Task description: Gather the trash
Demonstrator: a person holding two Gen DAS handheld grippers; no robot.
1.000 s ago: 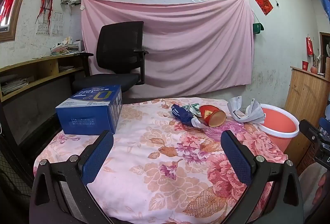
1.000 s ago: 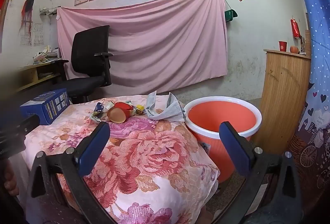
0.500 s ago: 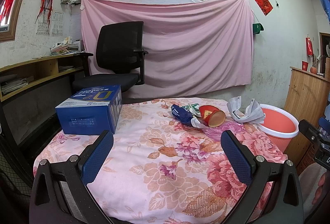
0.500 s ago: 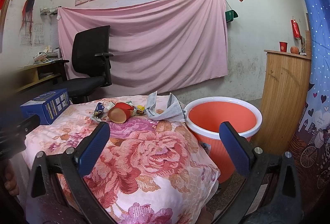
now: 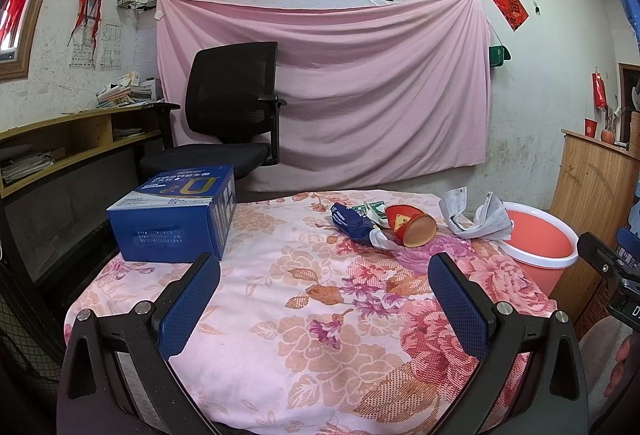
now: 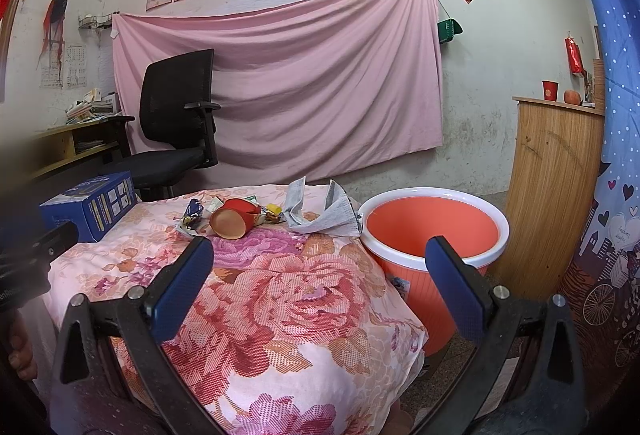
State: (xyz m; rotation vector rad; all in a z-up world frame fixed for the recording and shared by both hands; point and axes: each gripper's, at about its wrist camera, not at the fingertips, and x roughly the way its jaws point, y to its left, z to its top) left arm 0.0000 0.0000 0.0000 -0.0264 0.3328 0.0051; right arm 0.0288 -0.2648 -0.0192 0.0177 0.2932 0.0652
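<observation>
a: where is the trash?
b: red cup (image 5: pixel 411 229), blue wrapper (image 5: pixel 352 223) and crumpled paper (image 5: pixel 476 217) lie on the floral-covered desk (image 5: pixel 280 295), beside the orange bin (image 6: pixel 434 231).
a: the tongs?
b: left tongs (image 5: pixel 324 299) and right tongs (image 6: pixel 320 287) both gape, empty.

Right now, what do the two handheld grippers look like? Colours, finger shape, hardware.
Both match: the left gripper and right gripper have black plastic frames with triangular cutouts, silver screw heads, and two flat fingers faced with blue dimpled pads. No cables or sleeves show.
</observation>
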